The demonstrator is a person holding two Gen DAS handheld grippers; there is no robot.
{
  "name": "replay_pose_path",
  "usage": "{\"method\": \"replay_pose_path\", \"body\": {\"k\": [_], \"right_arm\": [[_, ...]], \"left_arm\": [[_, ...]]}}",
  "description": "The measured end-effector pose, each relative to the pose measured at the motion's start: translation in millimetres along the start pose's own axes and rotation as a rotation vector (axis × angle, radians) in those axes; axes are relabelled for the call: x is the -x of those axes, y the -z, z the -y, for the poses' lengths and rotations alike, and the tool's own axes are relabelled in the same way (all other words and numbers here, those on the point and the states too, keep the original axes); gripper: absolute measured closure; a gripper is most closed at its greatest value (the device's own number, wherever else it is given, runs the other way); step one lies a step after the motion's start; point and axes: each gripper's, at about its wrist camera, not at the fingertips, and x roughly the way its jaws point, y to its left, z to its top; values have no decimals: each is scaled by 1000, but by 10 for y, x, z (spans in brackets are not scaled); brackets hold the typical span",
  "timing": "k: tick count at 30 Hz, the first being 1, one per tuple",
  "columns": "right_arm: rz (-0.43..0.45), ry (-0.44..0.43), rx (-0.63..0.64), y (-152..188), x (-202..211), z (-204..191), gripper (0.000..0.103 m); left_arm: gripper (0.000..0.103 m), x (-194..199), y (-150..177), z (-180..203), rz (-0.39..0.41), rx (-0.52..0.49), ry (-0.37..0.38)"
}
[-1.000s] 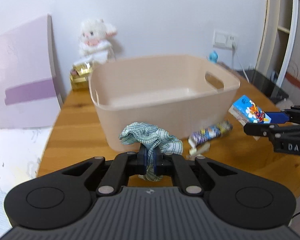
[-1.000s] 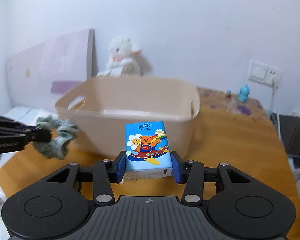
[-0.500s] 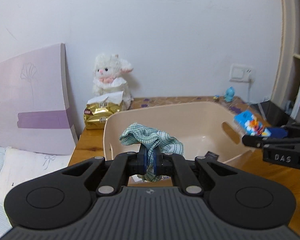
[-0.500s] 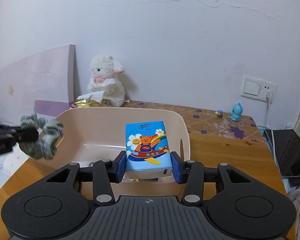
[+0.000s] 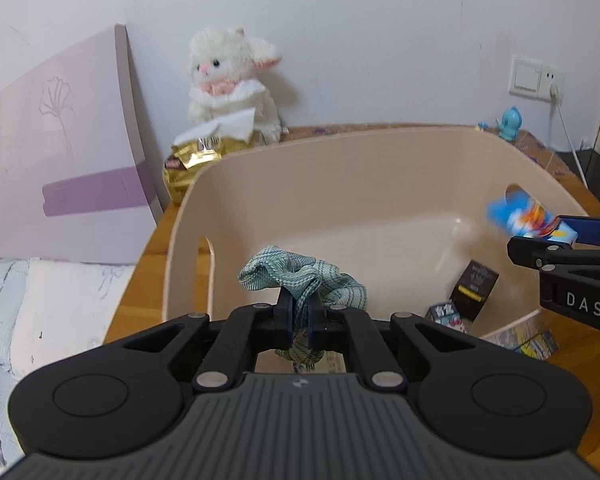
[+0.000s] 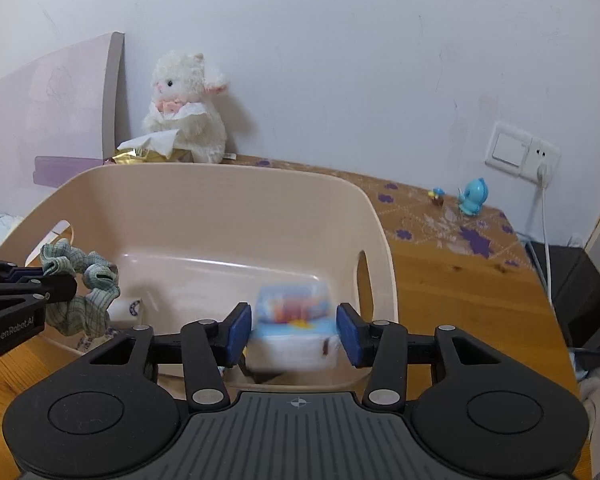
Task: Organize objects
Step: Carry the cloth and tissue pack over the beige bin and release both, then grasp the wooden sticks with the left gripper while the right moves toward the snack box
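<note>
Scrunchie, green-and-white checked fabric, is clenched between the pads of the left gripper, which hangs over the near left corner of the beige plastic basket. From the right wrist camera the same scrunchie shows at the left edge, over the basket's near left rim.

Right gripper has its blue pads spread apart, with a gap on each side of the blue cartoon tissue pack. The pack is blurred and sits between the fingers without touching either pad, above the near right part of the basket. In the left wrist view the tissue pack appears as a blue and orange smear by the right handle cutout, at the tip of the right gripper.

Inside the basket, on its floor toward the near right, stand a small black box and a small printed carton beside it.

Basket rests on a wooden table. Against the far wall sits a white plush lamb with a gold tissue packet in front of it. A pink board leans at far left. At far right a blue bird figurine stands below a wall socket.
</note>
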Motion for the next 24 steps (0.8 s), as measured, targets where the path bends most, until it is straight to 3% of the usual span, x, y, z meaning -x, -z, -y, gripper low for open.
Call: {"method": "replay_pose_path", "body": {"k": [3,4,5,7,8,10,15,19,24], "right_arm": [[15,-18,15,36,96,22,37],[24,-20,22,44,135,34,36],[34,-21,28,51,184,48,35],[50,-40,25,58,308,89,28],[54,-49,21,64,374,110,24],[70,-60,19,104,511,149,13],[91,-54,35,275,781,278,6],[67,-20,31,425,822,419,5],[-1,11,-7,641,694,595,4]], "left_arm": [[87,29,19,-21,12,12,9],[77,53,23,-29,10,14,16],[57,76,20,-41,10,18,18],[30,173,29,-66,30,27,29],[25,236,35,-76,53,26,29],[24,368,55,-75,81,9,19],[19,684,108,-96,107,12,32],[12,920,198,-25,142,-12,37],[11,929,340,157,102,-67,87]]}}
